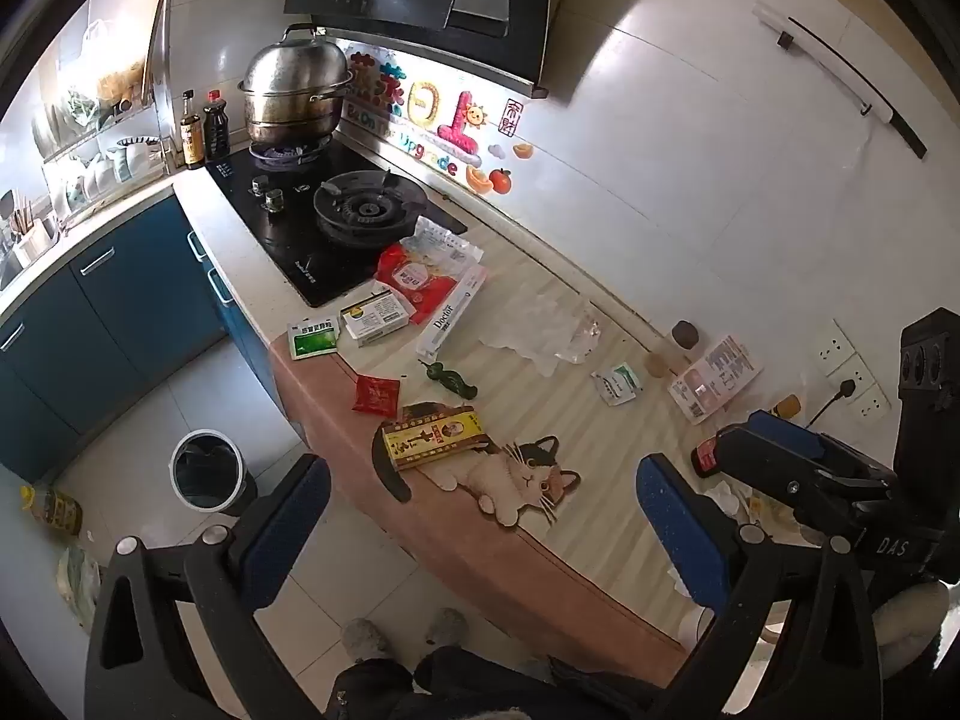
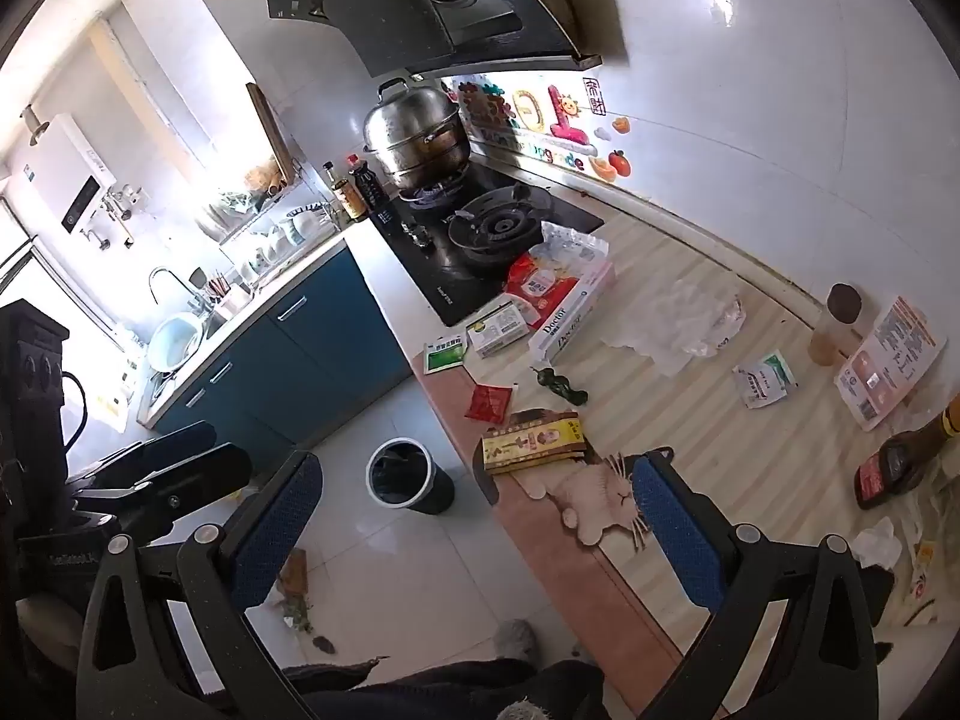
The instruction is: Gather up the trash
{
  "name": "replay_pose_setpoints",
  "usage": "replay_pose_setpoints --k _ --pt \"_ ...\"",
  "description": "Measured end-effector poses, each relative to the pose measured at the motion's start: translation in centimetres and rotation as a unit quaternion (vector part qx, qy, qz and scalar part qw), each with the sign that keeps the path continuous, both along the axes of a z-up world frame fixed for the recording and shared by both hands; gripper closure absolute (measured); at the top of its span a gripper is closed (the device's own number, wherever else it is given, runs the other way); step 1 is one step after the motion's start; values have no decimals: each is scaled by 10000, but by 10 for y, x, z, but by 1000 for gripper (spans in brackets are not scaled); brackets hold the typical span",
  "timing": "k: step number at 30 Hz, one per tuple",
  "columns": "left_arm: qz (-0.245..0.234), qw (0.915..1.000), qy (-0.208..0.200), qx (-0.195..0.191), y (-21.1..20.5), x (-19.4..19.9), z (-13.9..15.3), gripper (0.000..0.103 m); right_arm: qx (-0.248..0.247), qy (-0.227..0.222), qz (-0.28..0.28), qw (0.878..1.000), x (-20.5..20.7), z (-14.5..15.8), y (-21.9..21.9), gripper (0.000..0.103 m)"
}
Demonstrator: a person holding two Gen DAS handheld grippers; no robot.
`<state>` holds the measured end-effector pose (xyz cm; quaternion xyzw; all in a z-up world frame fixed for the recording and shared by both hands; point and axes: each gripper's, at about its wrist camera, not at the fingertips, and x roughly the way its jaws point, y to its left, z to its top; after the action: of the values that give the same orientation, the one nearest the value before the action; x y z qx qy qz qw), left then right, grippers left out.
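Note:
Trash lies scattered on the counter: a yellow box (image 1: pixel 433 439) (image 2: pixel 534 441), a red sachet (image 1: pixel 375 395) (image 2: pixel 489 403), a green pepper (image 1: pixel 451 380) (image 2: pixel 561 385), a green-white sachet (image 1: pixel 313 339) (image 2: pixel 445 354), a small white box (image 1: pixel 377 317) (image 2: pixel 497 331), a long "Doctor" box (image 1: pixel 453 312) (image 2: pixel 570 315), a red bag (image 1: pixel 414 279) (image 2: pixel 540 285), clear plastic film (image 1: pixel 543 333) (image 2: pixel 678 321) and a white sachet (image 1: pixel 617 383) (image 2: pixel 763 379). A bin (image 1: pixel 209 477) (image 2: pixel 403 473) stands on the floor. My left gripper (image 1: pixel 483 531) is open and empty, held above the counter's front edge. My right gripper (image 2: pixel 474 534) is open and empty, beside it.
A gas hob (image 1: pixel 336 222) with a steel steamer pot (image 1: pixel 294 93) sits at the counter's far end. Sauce bottles (image 1: pixel 204 129) stand by it. A jar (image 2: pixel 837 324), a flat package (image 2: pixel 888 360) and a dark bottle (image 2: pixel 900 462) sit on the right. Scraps lie on the floor (image 2: pixel 297 600).

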<state>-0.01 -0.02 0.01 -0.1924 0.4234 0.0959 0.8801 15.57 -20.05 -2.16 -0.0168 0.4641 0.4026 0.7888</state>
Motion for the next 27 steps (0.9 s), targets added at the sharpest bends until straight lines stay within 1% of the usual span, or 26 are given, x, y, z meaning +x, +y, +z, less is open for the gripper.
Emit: replay_pose_setpoints --k 8,10,27 --pt "-6 10000 8 1 -4 0 2 0 18 3 -12 10000 -1 0 0 0" --pt "10 10000 5 -43 5 -4 0 0 13 24 2 10000 0 0 0 0" --pt "22 10000 -10 -54 11 -6 2 0 42 46 20 10000 1 0 -1 0"
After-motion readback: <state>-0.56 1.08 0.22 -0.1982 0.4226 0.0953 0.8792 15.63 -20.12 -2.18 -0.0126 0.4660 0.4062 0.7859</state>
